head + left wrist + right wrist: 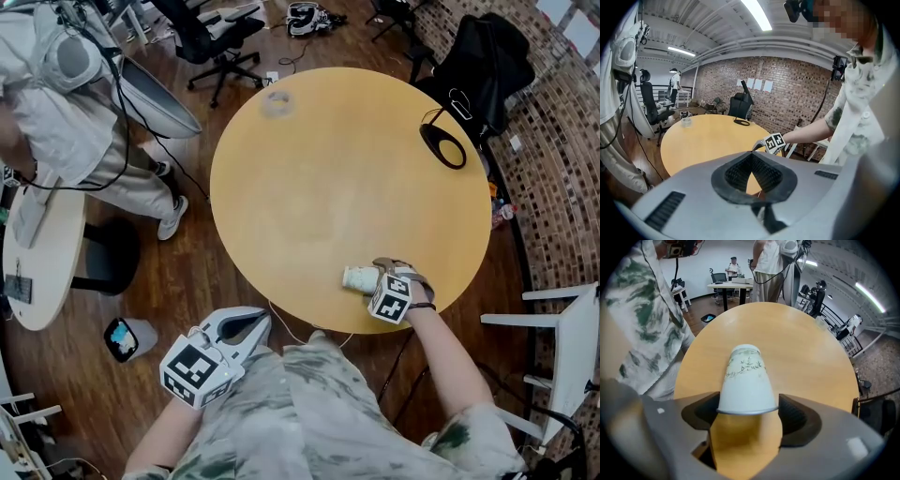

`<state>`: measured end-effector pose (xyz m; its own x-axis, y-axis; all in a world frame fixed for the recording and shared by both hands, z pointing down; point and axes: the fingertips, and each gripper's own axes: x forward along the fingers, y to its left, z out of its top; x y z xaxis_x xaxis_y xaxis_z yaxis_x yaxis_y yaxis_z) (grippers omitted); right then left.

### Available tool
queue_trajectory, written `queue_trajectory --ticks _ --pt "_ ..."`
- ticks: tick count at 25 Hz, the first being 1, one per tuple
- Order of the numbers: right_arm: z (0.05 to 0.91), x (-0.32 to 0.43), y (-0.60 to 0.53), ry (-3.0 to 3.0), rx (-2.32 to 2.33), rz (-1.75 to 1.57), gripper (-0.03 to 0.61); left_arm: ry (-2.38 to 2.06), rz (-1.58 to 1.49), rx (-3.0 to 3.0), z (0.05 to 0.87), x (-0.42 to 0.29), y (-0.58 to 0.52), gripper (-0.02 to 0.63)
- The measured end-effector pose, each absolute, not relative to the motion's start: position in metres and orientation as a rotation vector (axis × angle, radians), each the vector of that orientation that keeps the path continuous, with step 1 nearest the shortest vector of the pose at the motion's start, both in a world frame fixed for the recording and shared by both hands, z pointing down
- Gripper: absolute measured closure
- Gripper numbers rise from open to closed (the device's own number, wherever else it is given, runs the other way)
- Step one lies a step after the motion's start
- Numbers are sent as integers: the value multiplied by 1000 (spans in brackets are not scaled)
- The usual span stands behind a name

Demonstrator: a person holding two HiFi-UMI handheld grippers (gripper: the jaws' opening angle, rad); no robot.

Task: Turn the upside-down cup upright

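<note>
A white paper cup (357, 278) with a green leaf print lies tipped at the near edge of the round wooden table (328, 159). Its base points left and its rim faces my right gripper (375, 277). In the right gripper view the cup (746, 376) sits between the jaws of the right gripper (748, 404), rim toward the camera. The jaws stand open, each pad just beside the rim. My left gripper (263, 321) hangs off the table by my body, its jaws shut (751, 157) on nothing.
A clear glass (277, 103) stands at the table's far side and a black ring-shaped object (442, 145) lies at its right edge. A person in white (66, 112) stands at left by a small table (37, 262). A white chair (562, 328) is at right.
</note>
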<state>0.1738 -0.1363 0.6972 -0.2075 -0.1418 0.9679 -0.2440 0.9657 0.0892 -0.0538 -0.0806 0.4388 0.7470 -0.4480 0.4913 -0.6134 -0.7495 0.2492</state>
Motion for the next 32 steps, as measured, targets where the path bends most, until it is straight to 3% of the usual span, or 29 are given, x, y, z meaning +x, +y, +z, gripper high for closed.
queue_trajectory --ticks 5,9,18,32 --pt "686 172 -141 -1739 277 100 144 -802 559 2540 441 -59 -84 607" --pt "673 151 -147 -1704 263 56 148 -789 541 2537 445 -68 -87 607" --pt "697 120 -151 -1515 71 -86 295 -776 529 2521 446 -82 -84 607" --pt "645 88 -176 -1967 509 115 304 -760 536 2522 452 -99 -86 607"
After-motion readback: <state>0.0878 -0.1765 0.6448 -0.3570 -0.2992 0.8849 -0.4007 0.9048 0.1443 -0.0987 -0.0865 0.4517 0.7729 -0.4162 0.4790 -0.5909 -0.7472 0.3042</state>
